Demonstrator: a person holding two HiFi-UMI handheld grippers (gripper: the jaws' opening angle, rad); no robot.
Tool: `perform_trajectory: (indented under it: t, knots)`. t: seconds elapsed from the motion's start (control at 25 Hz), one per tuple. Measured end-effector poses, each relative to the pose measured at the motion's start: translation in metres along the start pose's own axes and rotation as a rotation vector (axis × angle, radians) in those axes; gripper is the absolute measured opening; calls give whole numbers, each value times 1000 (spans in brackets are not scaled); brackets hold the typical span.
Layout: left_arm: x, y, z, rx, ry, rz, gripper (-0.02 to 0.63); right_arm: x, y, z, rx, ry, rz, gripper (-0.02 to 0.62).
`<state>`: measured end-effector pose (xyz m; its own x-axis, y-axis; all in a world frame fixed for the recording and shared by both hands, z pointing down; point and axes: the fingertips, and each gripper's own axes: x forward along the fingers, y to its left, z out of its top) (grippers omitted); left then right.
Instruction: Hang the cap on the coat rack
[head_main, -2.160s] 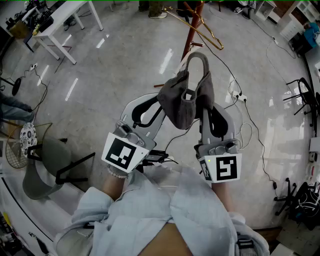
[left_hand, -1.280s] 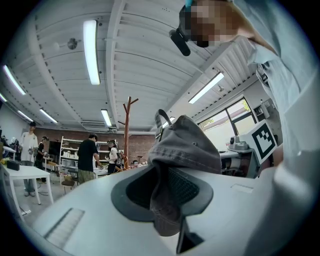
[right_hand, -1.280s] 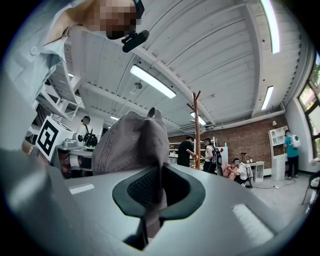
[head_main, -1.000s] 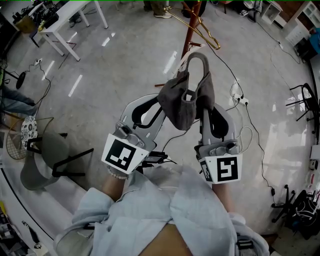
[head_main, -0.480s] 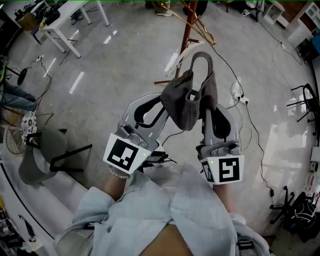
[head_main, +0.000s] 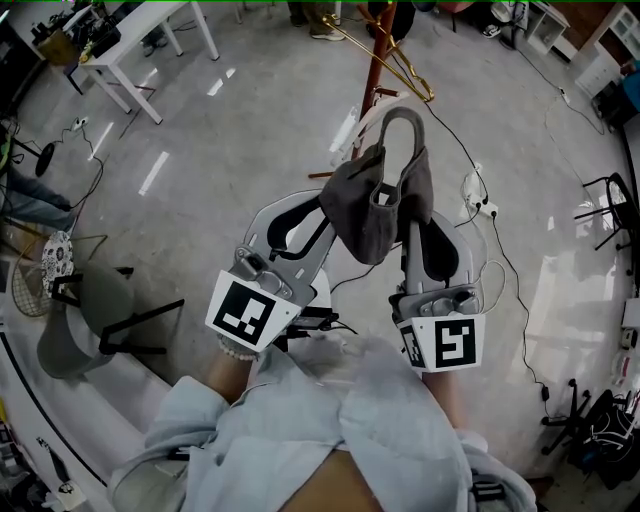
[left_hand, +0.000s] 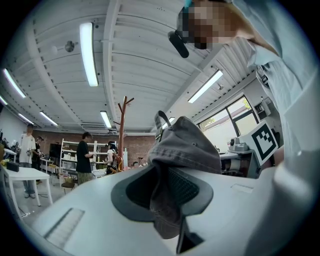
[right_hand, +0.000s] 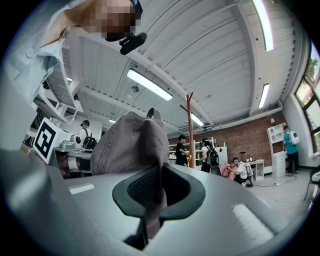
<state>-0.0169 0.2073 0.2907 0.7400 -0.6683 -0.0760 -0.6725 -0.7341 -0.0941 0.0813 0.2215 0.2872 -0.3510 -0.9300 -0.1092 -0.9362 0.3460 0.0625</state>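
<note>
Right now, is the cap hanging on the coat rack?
No, the cap is clamped in the left hand-held gripper and the right hand-held gripper, short of the coat rack.

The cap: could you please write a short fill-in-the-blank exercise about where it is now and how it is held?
1. The cap is ____ in colour.
2. The left gripper and the right gripper are both ____ on the cap.
3. The cap does not yet ____ on the coat rack.
4. In the head view, a white table stands at the upper ____.

Missing words: grey; shut; hang; left
</note>
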Motion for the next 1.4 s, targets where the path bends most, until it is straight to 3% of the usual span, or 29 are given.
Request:
perform_trajectory:
  t: [1.4]
  knots:
    - [139,181,-20,-37,-28,-70,74,212,-55,-15,-51,41,-65,17]
